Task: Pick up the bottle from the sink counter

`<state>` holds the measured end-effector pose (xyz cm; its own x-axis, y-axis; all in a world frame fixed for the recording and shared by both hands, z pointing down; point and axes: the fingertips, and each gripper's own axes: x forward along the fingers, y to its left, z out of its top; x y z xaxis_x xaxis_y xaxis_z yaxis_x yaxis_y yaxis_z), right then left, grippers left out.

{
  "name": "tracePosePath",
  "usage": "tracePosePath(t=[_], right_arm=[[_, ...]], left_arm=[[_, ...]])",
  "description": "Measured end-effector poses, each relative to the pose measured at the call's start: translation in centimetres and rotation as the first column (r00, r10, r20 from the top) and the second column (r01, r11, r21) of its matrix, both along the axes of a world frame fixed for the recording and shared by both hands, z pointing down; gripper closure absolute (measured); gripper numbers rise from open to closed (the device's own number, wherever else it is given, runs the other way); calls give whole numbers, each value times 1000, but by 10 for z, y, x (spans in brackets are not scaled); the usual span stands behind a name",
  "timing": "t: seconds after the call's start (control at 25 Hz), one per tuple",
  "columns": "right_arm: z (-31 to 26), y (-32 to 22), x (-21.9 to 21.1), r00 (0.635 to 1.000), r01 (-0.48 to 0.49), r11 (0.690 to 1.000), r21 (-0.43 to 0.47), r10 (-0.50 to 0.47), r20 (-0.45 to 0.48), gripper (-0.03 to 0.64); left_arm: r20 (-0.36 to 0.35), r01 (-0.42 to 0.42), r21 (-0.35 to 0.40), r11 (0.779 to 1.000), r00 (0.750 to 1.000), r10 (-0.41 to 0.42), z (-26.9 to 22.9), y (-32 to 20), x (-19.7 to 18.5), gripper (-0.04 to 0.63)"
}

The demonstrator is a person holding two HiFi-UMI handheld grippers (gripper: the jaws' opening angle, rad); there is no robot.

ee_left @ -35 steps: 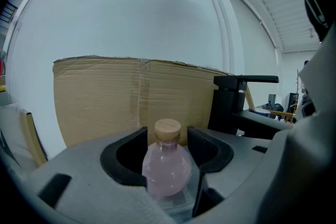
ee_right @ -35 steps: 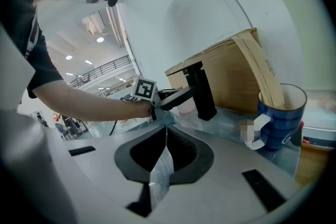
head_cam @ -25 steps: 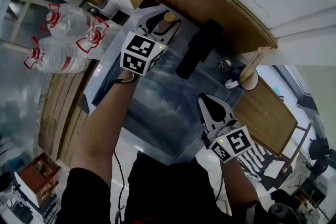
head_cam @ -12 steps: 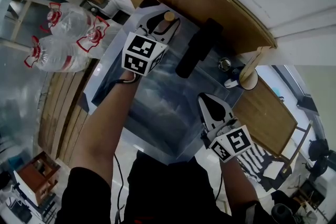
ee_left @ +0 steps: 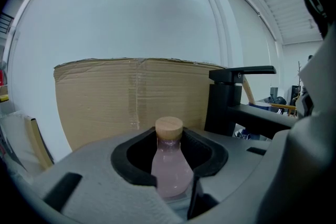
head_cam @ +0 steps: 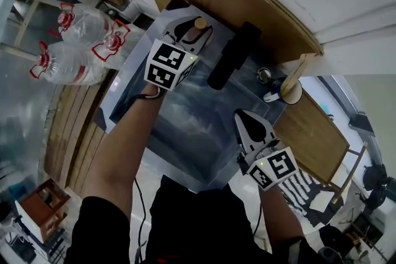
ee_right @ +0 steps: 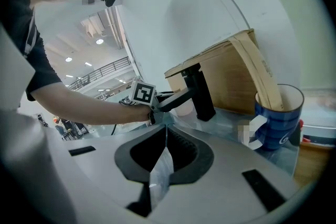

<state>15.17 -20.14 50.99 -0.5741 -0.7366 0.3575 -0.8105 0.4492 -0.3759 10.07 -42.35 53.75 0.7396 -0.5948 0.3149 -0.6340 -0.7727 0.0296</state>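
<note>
Reaching the left gripper [head_cam: 189, 29] slightly downward to the counter's [head_cam: 127, 80] far left corner, jaws just closing, now clamping the upright pink bottle [ee_left: 170, 165]; hovering the right gripper [head_cam: 241, 115] over the near edge, jaws together.

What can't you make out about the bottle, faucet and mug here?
Base of the bottle: left gripper view, hidden by the left gripper, whose jaws have just been closing with the bottle between them; head view shows only the cap.
Foot of the faucet: left gripper view, behind the gripper.
Print on the mug: right gripper view, partly under a mosaic patch.
</note>
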Motion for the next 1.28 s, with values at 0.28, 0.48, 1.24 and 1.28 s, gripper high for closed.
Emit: tracePosePath(t=[0.28, 0.48, 1.24, 1.28], right_arm=[[-9, 5, -4, 1000, 0, 1000, 11, 0, 4, 617], [-17, 8, -10, 1000, 3, 1000, 27, -3, 2, 617], [-64, 19, -27, 1000, 0, 996, 93, 1, -5, 617], [-67, 19, -27, 1000, -5, 995, 95, 5, -3, 617]], left_arm=[[6, -17, -10, 1000, 1000, 17, -6, 14, -8, 448], [0, -21, -5, 1000, 1000, 21, -19, 24, -18, 446], [-73, -70, 61, 996, 995, 75, -112, 70, -45, 447], [-78, -73, 64, 995, 994, 77, -118, 73, -46, 448]])
